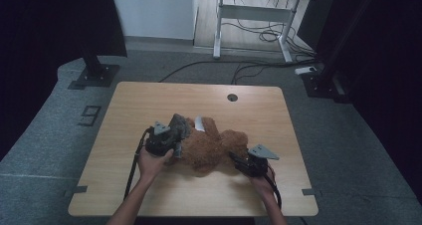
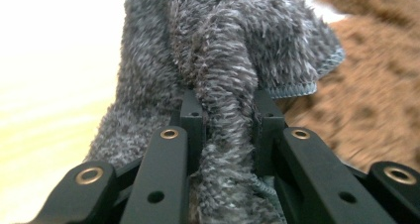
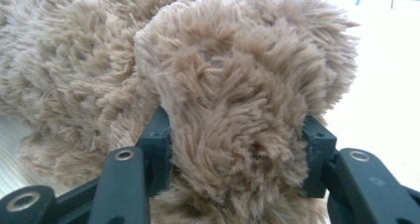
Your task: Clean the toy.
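High view: a brown plush toy (image 1: 211, 148) lies on the wooden table (image 1: 149, 100), a little nearer to the person's edge than to the far edge, and well on this side of the round cable hole (image 1: 232, 97). A piece of grey fleecy cloth (image 1: 179, 125) sits at the toy's left end, touching it. A small pale patch (image 1: 200, 124) shows on the toy just beside the cloth; what it is cannot be told.

The left gripper (image 1: 166, 140) is closed tightly on a bunched fold of the grey cloth; in the left gripper view the fold (image 2: 223, 115) stands squeezed thin between the two jaws, and the brown toy (image 2: 376, 85) is close behind it. The right gripper (image 1: 244, 163) is at the toy's right end. In the right gripper view its jaws stand about half apart and press from both sides on a rounded lobe of the toy (image 3: 233, 120), perhaps a limb or an ear.

The toy looks light and very soft, so it will probably sag and bend when lifted by one end. Its long pile may slip a little, so a deep hold on a thick, stuffed part seems safer than a hold on the fur tips. The cloth is thin, limp and not fragile; a gathered fold or the stitched hem (image 2: 307, 87) is a good place to hold it.
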`<state>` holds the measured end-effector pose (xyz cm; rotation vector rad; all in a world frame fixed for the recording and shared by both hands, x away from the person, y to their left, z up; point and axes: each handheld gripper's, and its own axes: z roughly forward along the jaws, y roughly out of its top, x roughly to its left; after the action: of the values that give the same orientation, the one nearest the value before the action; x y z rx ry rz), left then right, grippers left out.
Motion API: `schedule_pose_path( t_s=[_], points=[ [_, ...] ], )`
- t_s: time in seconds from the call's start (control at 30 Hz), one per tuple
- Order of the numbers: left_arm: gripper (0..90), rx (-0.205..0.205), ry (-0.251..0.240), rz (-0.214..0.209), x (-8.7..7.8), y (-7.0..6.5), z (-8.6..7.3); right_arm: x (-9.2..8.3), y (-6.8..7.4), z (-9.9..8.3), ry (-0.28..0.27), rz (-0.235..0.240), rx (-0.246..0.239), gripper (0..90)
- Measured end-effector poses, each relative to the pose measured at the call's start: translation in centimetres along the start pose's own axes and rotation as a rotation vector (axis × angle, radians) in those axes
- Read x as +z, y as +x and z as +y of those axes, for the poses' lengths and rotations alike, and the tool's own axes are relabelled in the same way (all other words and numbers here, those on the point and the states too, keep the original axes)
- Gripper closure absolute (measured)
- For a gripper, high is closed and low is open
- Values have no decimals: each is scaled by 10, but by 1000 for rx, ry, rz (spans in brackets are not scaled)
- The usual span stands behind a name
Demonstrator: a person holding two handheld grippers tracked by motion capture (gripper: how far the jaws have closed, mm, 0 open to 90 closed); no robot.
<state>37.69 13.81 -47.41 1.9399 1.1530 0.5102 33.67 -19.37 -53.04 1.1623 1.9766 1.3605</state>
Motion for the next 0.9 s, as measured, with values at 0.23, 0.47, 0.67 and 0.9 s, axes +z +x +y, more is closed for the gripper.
schedule_pose_path(
  t_s=[0.23,0.47,0.67,0.9],
  points=[
    [730,213,-2,43,14,-48,35,0,1,0,2,-1,-4,464],
    [732,253,-2,-120,29,-93,47,0,0,0,0,4,-10,464],
    [731,279,9,-135,38,-113,43,-1,-1,0,2,8,-11,464],
    [740,206,3,-91,27,-79,34,-1,-1,0,-2,17,-9,463]
  ],
)
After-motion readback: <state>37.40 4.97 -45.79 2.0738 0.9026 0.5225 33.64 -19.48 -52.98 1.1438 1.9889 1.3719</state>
